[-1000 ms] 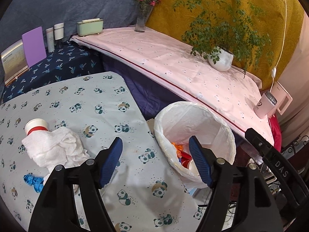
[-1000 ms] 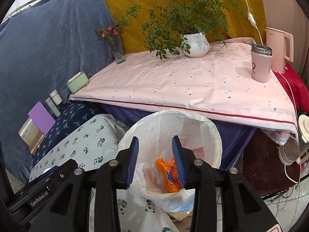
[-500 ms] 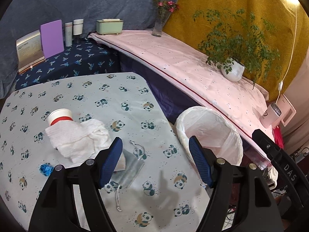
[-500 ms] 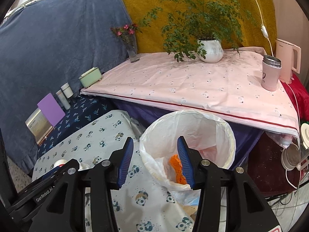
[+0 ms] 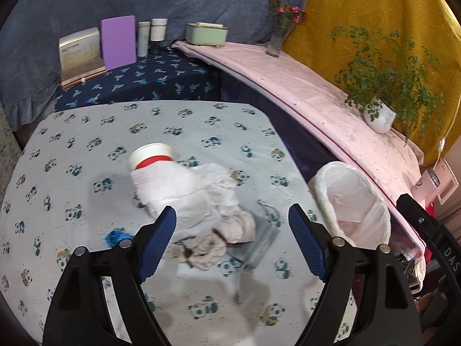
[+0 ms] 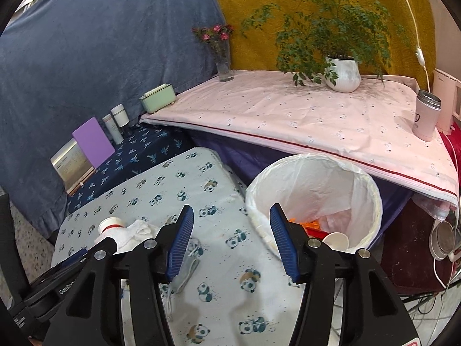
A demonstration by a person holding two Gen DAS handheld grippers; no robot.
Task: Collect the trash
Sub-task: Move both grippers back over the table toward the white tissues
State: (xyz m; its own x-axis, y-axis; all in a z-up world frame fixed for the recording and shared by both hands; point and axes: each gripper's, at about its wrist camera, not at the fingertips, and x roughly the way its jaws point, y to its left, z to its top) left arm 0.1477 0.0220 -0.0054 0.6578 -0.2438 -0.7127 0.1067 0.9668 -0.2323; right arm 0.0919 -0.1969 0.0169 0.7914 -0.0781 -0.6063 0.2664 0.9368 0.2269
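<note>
On the panda-print table [image 5: 86, 132] lie a paper cup with a red band [image 5: 151, 155], a crumpled white cloth [image 5: 196, 193] over it, a soiled wad [image 5: 201, 250], a grey face mask [image 5: 259, 242] and a blue scrap [image 5: 116, 236]. My left gripper [image 5: 232, 242] is open and empty, hovering just above the wad and mask. My right gripper [image 6: 230, 242] is open and empty above the table edge, beside the white-lined trash bin [image 6: 368, 201], which holds an orange wrapper [image 6: 309, 223] and a paper cup [image 6: 335, 239]. The bin also shows in the left wrist view [image 5: 325, 199].
A pink-covered shelf [image 6: 288, 109] carries a potted plant [image 6: 343, 75], a flower vase [image 6: 223, 63], a pink flask [image 6: 426, 118] and a green box [image 6: 158, 101]. A dark blue shelf [image 5: 144, 77] holds a purple board [image 5: 118, 41] and bottles [image 5: 151, 36]. Cables lie at the right.
Both grippers moved left from over the bin toward the table. The right jaws opened wider. The left gripper now hovers over the cloth, wad and mask.
</note>
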